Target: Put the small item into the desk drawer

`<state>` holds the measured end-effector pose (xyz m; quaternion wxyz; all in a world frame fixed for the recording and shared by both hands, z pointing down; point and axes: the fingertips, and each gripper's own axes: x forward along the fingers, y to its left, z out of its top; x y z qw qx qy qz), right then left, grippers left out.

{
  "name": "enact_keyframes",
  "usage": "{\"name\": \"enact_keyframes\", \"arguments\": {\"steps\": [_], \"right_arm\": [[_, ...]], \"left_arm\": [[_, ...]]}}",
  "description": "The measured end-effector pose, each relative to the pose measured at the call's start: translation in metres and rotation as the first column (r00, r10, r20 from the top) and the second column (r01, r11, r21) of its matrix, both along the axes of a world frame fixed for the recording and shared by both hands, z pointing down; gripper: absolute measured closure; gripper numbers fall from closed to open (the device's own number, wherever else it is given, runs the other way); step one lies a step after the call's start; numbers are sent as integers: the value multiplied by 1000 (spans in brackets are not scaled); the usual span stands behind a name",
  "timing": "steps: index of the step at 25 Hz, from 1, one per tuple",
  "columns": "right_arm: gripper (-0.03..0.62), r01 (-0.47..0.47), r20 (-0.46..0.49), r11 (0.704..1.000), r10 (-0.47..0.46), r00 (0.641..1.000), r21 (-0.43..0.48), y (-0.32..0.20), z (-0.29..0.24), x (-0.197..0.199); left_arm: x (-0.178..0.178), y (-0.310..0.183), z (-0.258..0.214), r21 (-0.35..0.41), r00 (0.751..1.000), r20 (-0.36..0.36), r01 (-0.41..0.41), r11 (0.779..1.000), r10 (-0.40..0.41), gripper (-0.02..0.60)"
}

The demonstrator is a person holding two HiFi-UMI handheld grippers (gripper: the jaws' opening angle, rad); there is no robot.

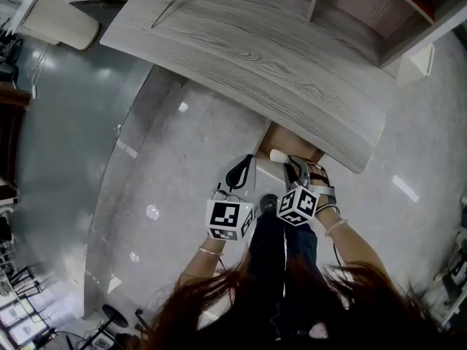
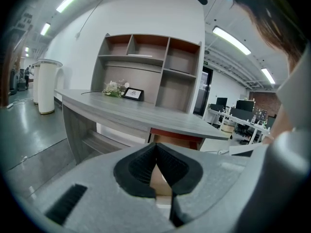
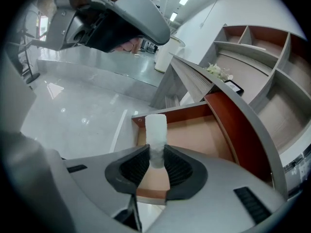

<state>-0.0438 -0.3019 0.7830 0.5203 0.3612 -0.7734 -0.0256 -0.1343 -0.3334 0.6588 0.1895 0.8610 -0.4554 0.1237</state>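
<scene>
A person at the grey desk (image 1: 255, 57) points the right gripper (image 3: 156, 161) down at the open drawer (image 3: 199, 130). Its jaws are clamped on a small white cylinder (image 3: 156, 130), which sticks out past the pads over the drawer's front edge. The left gripper (image 2: 156, 165) hangs just beside it, jaws closed tip to tip and empty.

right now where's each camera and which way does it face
Head view: on the head, steeply down at desk and open drawer; left gripper, right gripper, forearms, hair show.
Left gripper view: on that gripper, about level at desk and shelf; shut jaws show.
Right gripper view: on that gripper, down into the drawer; jaws grip the item.
Shared: all see the desk; head and right gripper views, the drawer.
</scene>
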Motion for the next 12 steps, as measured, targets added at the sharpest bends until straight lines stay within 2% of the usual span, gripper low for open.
{"name": "enact_keyframes", "arguments": {"steps": [12], "right_arm": [[510,-37,-42,996,34,999,-76,-1,33,1]], "left_arm": [[0,-6,28,-16,999,-16,30,999,-30,566]]}}
